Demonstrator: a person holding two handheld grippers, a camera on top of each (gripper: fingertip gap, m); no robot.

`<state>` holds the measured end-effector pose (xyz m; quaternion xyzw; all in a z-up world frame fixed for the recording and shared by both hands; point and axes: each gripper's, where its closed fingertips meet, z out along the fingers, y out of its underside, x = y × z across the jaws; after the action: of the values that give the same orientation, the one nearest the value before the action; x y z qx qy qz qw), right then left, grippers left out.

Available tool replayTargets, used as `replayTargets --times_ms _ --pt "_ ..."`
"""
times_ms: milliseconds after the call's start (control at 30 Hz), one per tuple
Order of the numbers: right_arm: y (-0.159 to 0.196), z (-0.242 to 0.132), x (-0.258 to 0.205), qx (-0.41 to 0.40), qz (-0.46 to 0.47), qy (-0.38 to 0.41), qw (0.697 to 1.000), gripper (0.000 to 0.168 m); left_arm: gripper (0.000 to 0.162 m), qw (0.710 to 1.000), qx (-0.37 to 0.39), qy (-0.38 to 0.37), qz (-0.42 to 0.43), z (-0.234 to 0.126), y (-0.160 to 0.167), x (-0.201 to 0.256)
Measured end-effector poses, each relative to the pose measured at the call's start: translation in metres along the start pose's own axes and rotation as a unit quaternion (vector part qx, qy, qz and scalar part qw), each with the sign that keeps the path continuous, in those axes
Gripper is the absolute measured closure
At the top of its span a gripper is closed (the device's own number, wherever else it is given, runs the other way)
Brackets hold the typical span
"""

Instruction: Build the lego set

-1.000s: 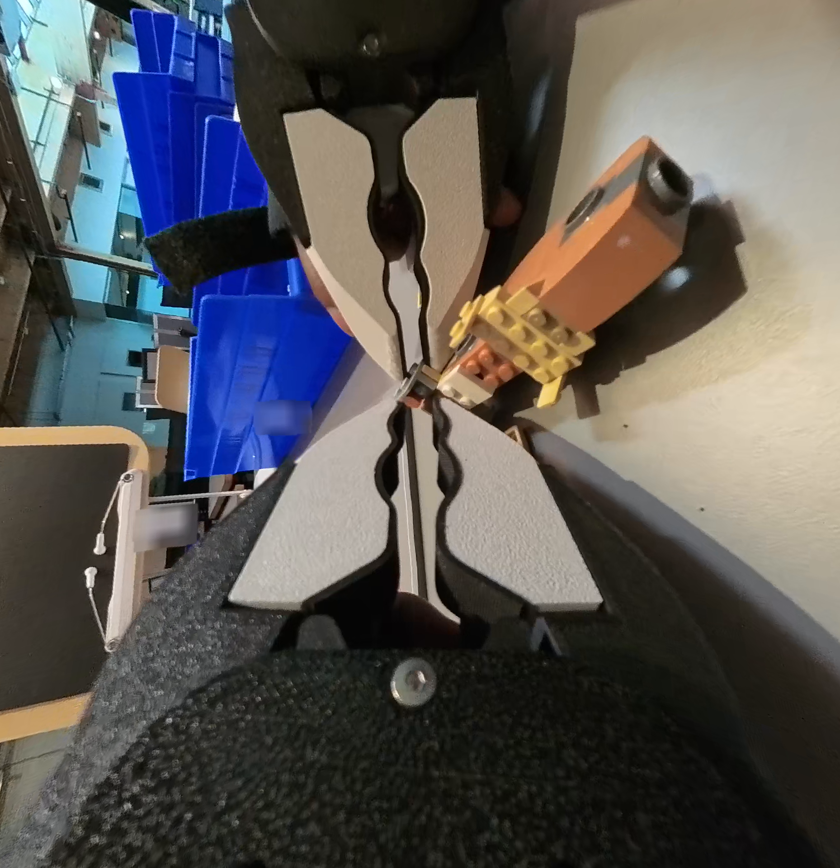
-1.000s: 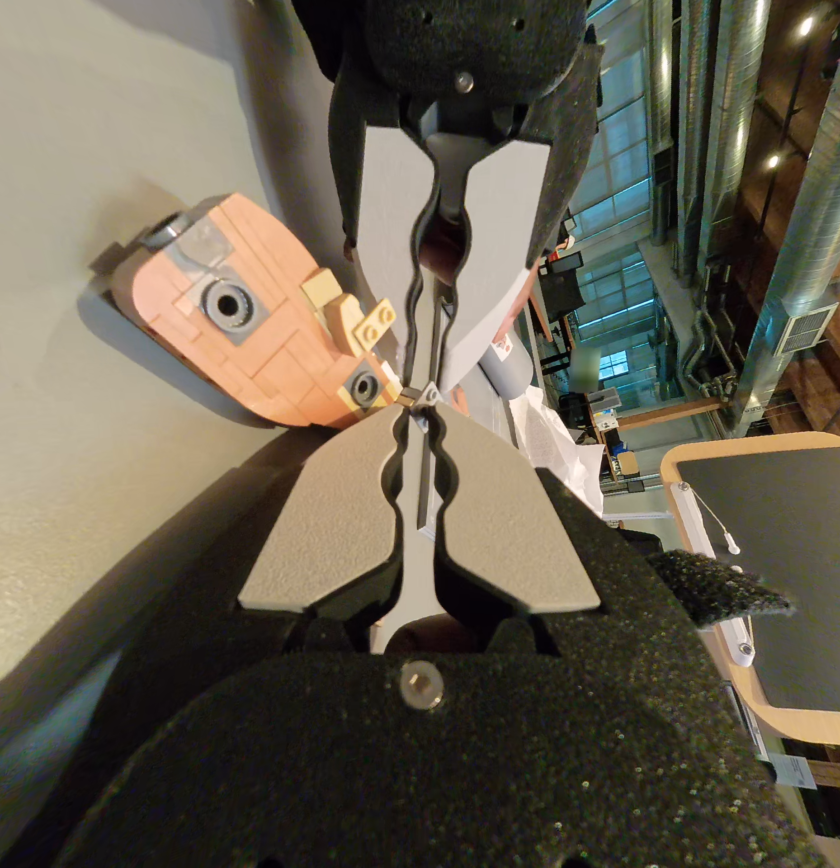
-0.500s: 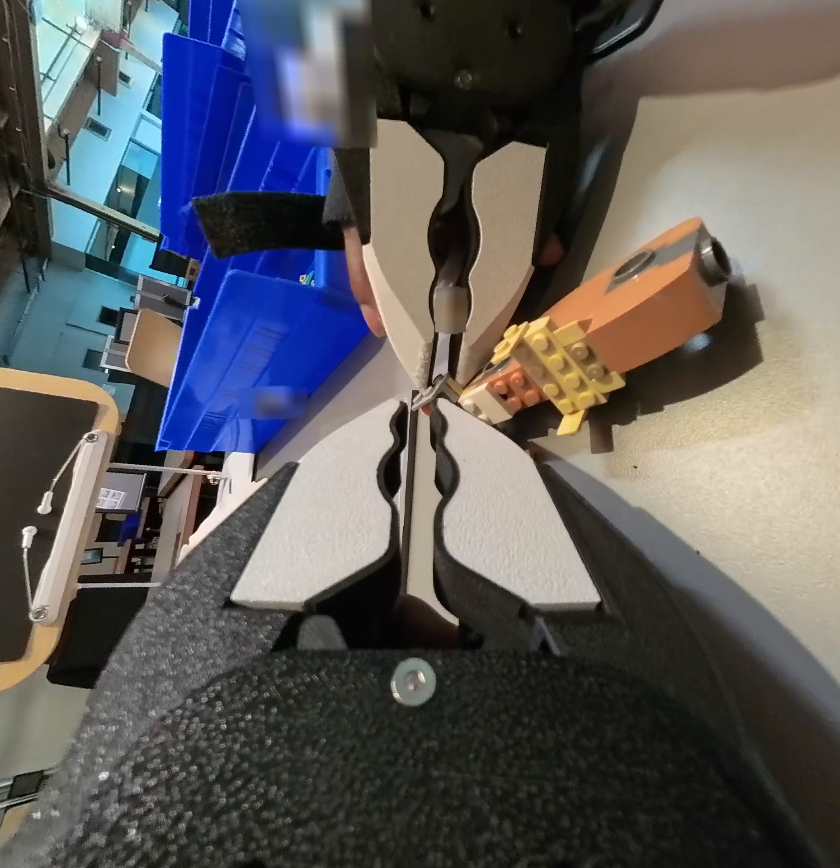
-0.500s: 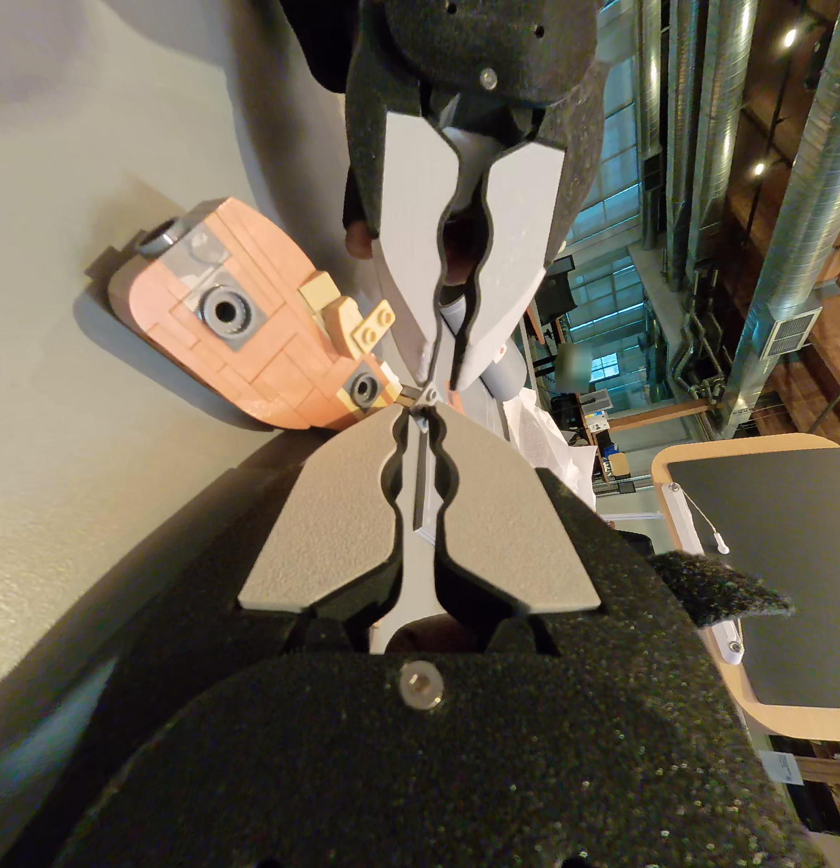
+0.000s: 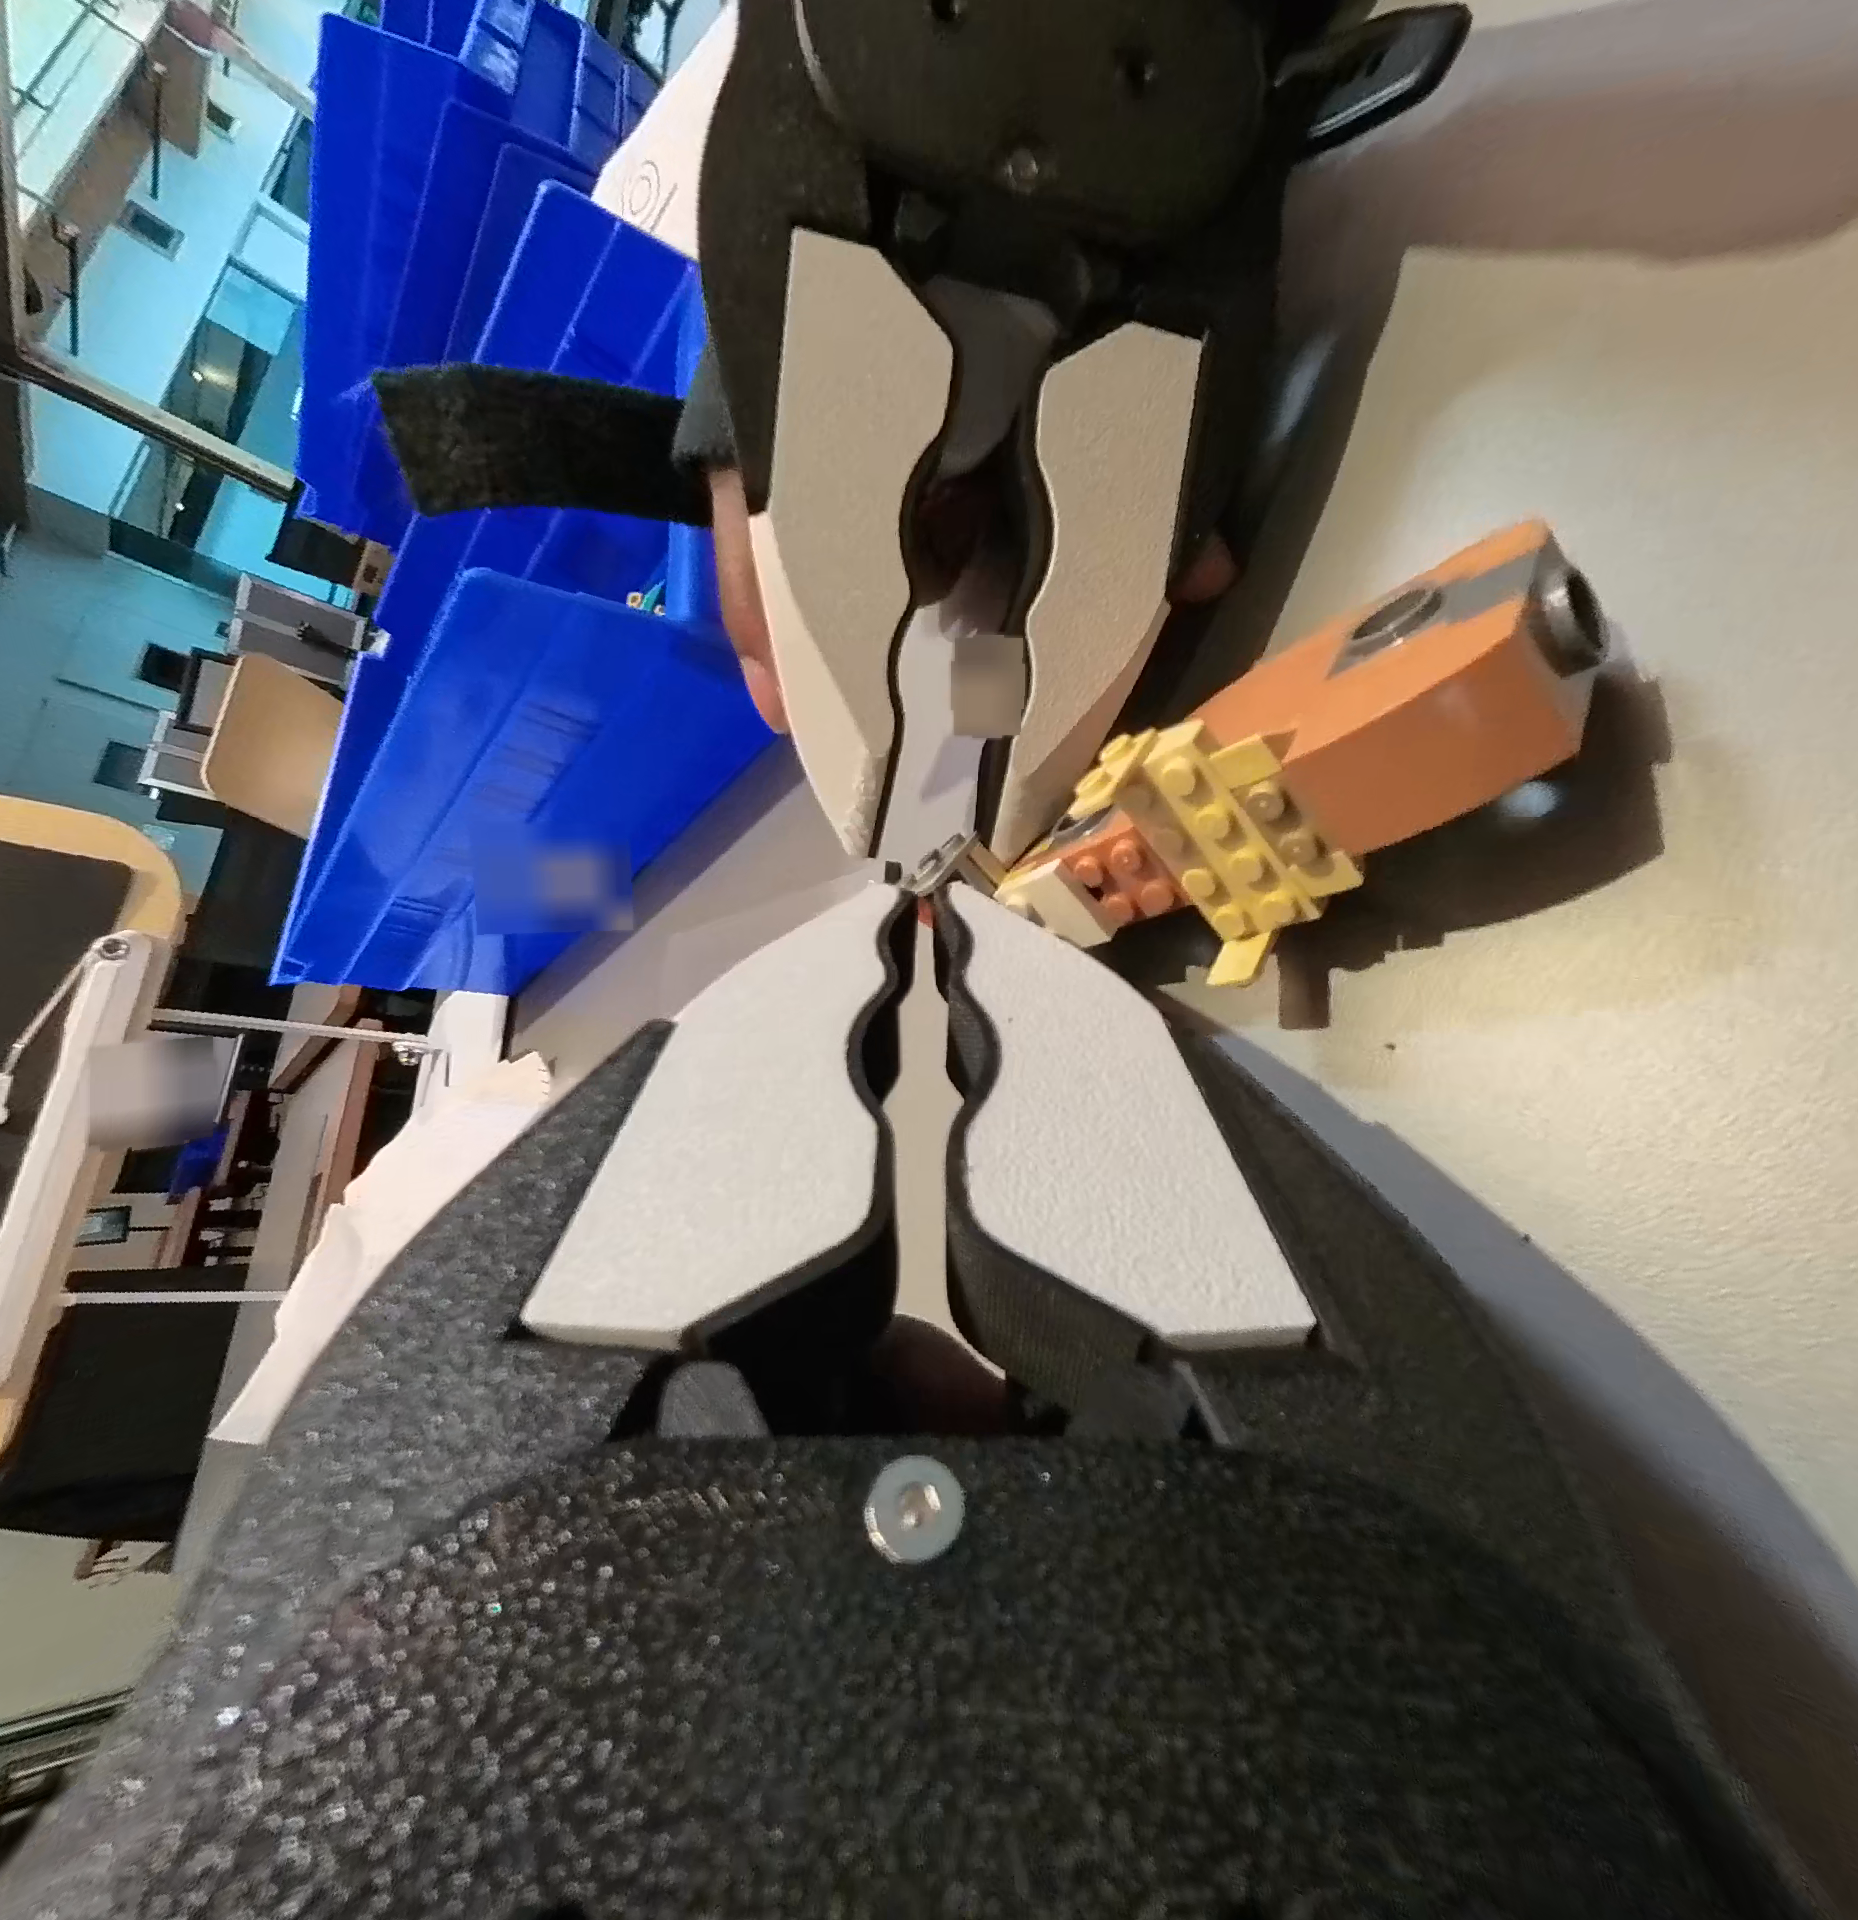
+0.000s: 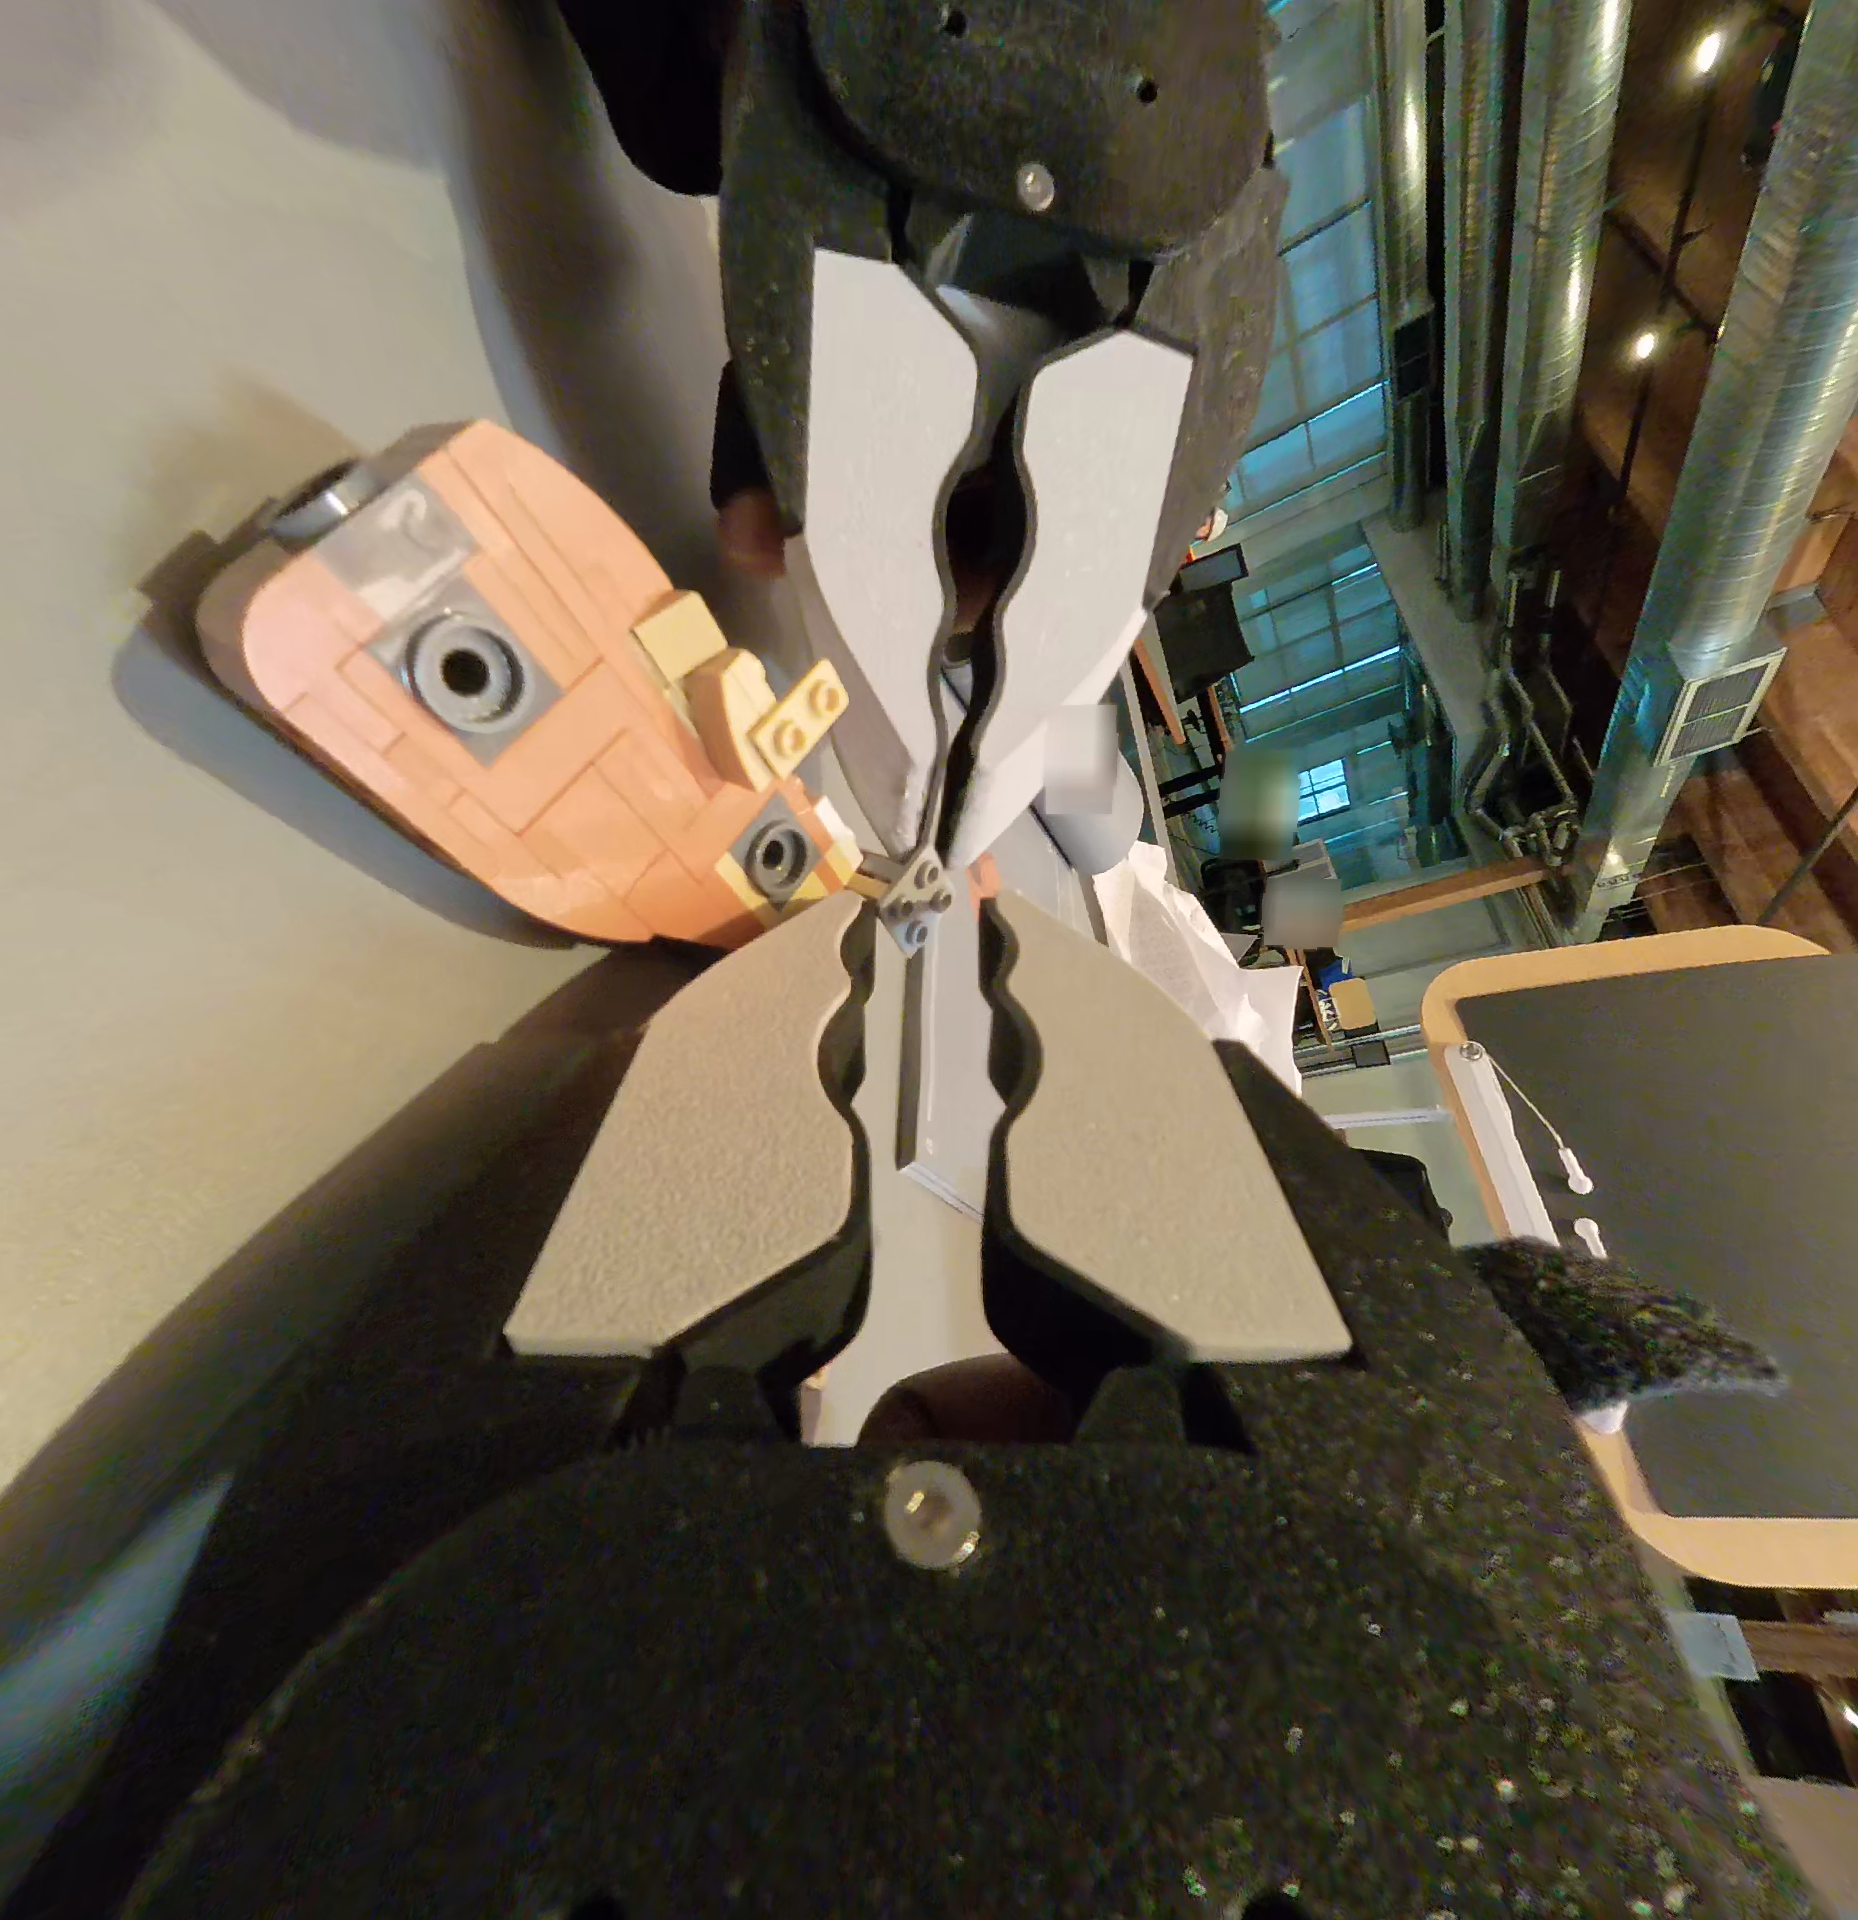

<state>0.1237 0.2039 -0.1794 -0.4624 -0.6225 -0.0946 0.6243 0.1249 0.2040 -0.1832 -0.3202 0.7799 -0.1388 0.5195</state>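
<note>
Grippers meet tip to tip above the pale bench (image 5: 1527, 1091): our left gripper (image 5: 920, 904) has its jaws nearly together, pinching a small dark grey plate (image 6: 917, 894) at the tips, while our right gripper (image 6: 925, 914) stands with its jaws parted a little, wider than the plate, so we cannot tell whether it grips. Just beside the tips lies the lego model (image 5: 1351, 727), a brown block with tan studded plates and grey round holes, resting on its side on the bench. Blue bins (image 5: 489, 675) stand along the far edge.
</note>
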Motion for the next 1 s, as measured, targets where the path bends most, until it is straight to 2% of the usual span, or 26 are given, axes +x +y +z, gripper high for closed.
replayTargets --times_ms 433,1000 --pt "0.0000 0.0007 0.0000 -0.002 -0.004 0.002 1.000 0.148 0.162 0.998 0.007 0.036 -0.049 0.0031 0.0029 0.0011" --pt "0.0004 0.0007 -0.0006 -0.003 0.006 0.000 1.000 0.148 0.162 0.999 -0.033 0.012 0.003 0.0037 0.0036 0.0017"
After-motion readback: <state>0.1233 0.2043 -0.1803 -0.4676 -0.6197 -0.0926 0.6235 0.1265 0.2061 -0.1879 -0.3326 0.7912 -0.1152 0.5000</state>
